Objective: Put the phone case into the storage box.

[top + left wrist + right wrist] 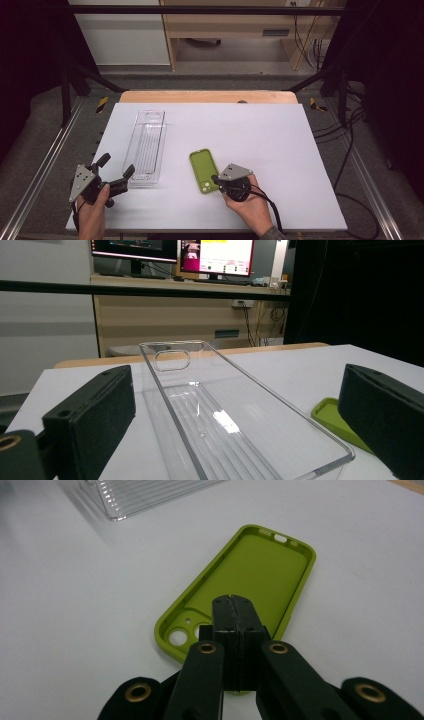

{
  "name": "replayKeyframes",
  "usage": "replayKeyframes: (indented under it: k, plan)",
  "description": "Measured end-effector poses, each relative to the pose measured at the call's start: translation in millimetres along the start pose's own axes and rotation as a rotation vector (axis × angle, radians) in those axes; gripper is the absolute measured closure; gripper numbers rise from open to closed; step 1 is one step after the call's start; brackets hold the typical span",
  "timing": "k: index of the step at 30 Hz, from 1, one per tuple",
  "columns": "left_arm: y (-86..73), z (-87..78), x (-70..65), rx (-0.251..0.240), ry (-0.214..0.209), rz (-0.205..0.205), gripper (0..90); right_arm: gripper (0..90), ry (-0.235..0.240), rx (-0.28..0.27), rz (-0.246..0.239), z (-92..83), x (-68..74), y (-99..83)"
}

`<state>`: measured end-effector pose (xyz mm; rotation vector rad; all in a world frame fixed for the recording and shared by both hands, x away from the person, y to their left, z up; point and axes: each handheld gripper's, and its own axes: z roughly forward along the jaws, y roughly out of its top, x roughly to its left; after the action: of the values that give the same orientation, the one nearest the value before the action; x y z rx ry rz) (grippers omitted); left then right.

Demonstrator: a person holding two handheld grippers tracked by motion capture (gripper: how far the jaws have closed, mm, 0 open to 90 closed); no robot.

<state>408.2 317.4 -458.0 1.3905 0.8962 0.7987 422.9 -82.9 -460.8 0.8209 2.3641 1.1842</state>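
Note:
A lime-green phone case (202,169) lies open side up on the white table (270,140). My right gripper (216,179) is at the case's near right corner. In the right gripper view its jaws (232,602) are shut, pad against pad, with their tips over the green case (260,575) beside the camera holes. Nothing shows between the pads, and the case rim under them is hidden. A long clear plastic case (146,147) lies to the left. My left gripper (116,165) is at its near end, open wide. The clear case (220,415) runs away between its jaws, untouched.
The white table top ends at a wooden strip (207,96) at the back. Metal frame rails (45,155) run along both sides. Beyond the table stand a wooden desk (190,315) with monitors (217,255). The right half of the table is bare white surface.

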Motion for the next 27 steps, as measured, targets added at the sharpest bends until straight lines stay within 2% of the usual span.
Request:
replayKeyframes:
  k: [4,10,16,23,27]
  plan:
    - [-0.4,0.7,0.0,-0.001,-0.003,-0.005,1.7,90.0,0.002,0.032,-0.028,7.5,2.1,-1.2]
    - [-0.3,0.9,-0.5,0.001,-0.007,0.001,1.7,90.0,0.008,0.081,-0.022,16.1,2.8,-4.5]
    - [-0.2,1.0,-0.7,0.004,-0.009,0.006,1.7,90.0,0.005,0.111,-0.013,16.9,1.4,-5.4]
    - [-0.3,1.7,-1.8,0.008,-0.011,0.015,1.7,90.0,-0.006,0.146,-0.006,18.9,-0.3,-6.6]
    - [-0.2,1.7,-1.6,0.009,-0.009,0.018,1.7,90.0,-0.028,0.182,-0.010,18.4,-4.8,-5.6]
